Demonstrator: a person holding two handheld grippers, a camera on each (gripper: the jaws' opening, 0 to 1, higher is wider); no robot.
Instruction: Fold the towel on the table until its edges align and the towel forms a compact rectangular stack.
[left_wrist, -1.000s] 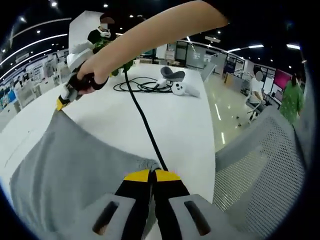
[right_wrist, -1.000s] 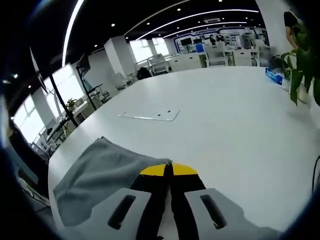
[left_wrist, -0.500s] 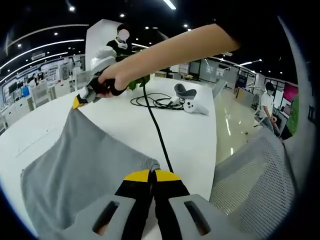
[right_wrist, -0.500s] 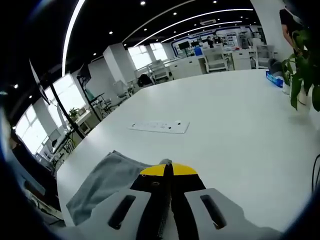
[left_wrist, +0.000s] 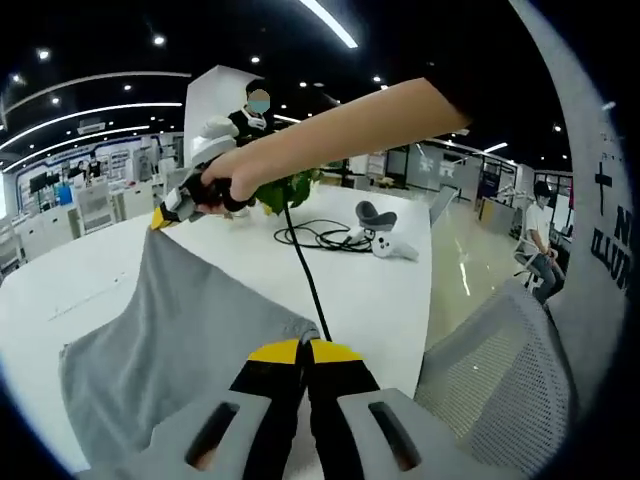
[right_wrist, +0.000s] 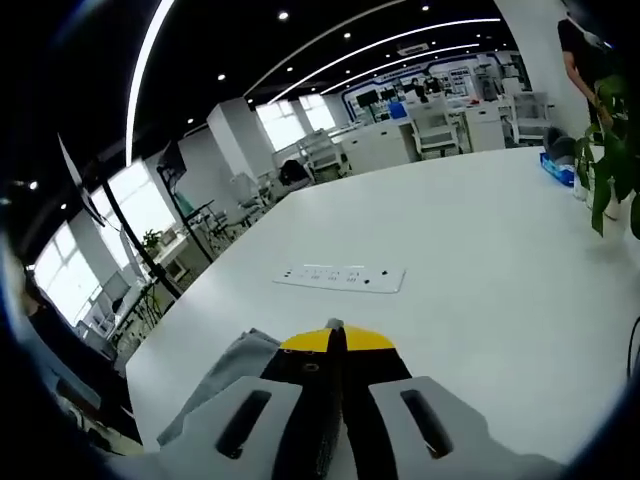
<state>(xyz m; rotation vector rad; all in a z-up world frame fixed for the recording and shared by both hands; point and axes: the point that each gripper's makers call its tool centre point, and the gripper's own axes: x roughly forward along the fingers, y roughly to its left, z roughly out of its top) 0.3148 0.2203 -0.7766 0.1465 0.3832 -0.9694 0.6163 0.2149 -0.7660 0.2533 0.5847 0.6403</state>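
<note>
A grey towel (left_wrist: 180, 330) hangs stretched above the white table (left_wrist: 380, 290), held by two corners. My left gripper (left_wrist: 303, 347) is shut on the near corner, where the cloth bunches at its yellow tips. In the left gripper view my right gripper (left_wrist: 160, 217), held in a person's hand, pinches the far corner, raised high. In the right gripper view my right gripper (right_wrist: 335, 342) is shut on the towel (right_wrist: 225, 385), which droops to the lower left over the table (right_wrist: 450, 260).
A black cable (left_wrist: 300, 260) runs across the table to a coil, with a white controller (left_wrist: 395, 247) and a headset (left_wrist: 372, 213) beyond. A mesh chair (left_wrist: 500, 370) stands at the right edge. A flush panel (right_wrist: 345, 277) and a plant (right_wrist: 610, 130) also show.
Both grippers have lifted the towel higher off the table, still shut on its corners. In the right gripper view less towel shows, and the panel sits nearer.
</note>
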